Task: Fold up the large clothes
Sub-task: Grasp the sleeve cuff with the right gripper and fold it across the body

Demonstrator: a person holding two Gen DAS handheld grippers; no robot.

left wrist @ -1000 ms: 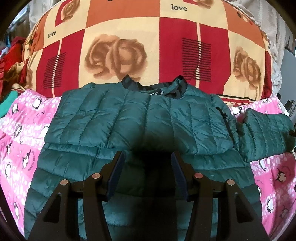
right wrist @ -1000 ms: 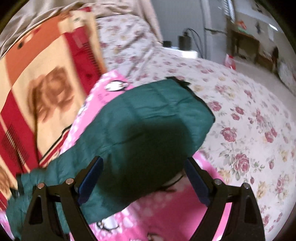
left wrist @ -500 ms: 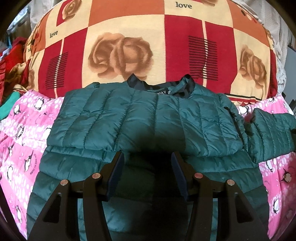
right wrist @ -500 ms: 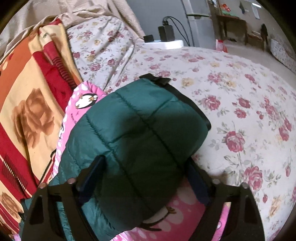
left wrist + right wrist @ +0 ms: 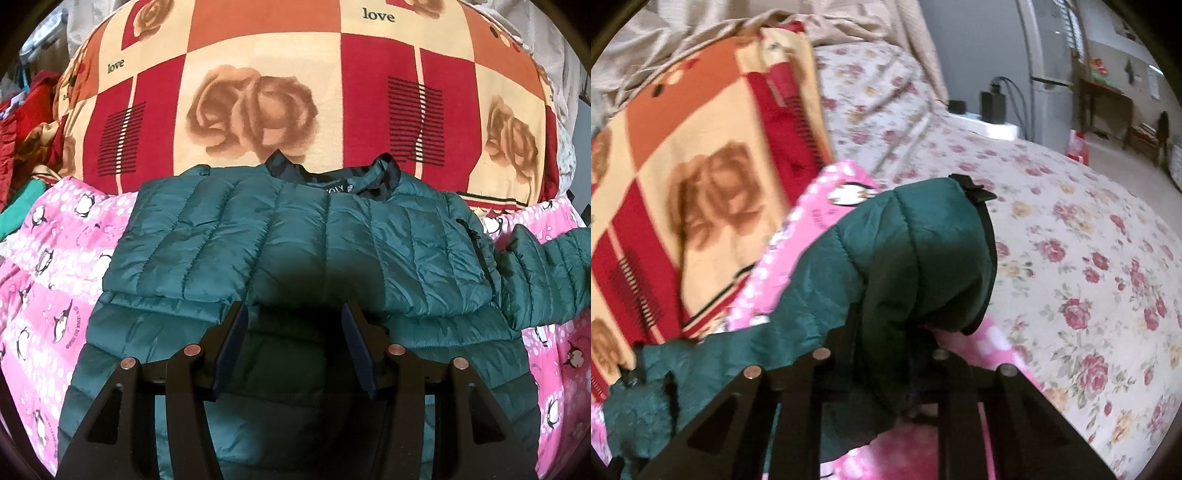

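A dark green quilted jacket [image 5: 295, 243] lies flat on a pink penguin blanket [image 5: 48, 266], collar away from me, one side folded across the body. My left gripper [image 5: 293, 325] is open and empty, hovering over the jacket's lower middle. The jacket's right sleeve [image 5: 546, 273] stretches out to the right. In the right wrist view my right gripper [image 5: 886, 354] is shut on that sleeve [image 5: 908, 266] near its black cuff and holds it raised off the blanket; the fingertips are hidden in the fabric.
A red, orange and cream rose blanket [image 5: 295, 92] is piled behind the jacket. A floral bedsheet [image 5: 1089, 240] spreads to the right. Red and green clothes [image 5: 22, 122] lie at the far left. A power strip with chargers [image 5: 990, 114] sits at the bed's far edge.
My right gripper closed on the sleeve end and lifted it; the sleeve now bunches between the fingers. My left gripper drew back slightly and stays open.
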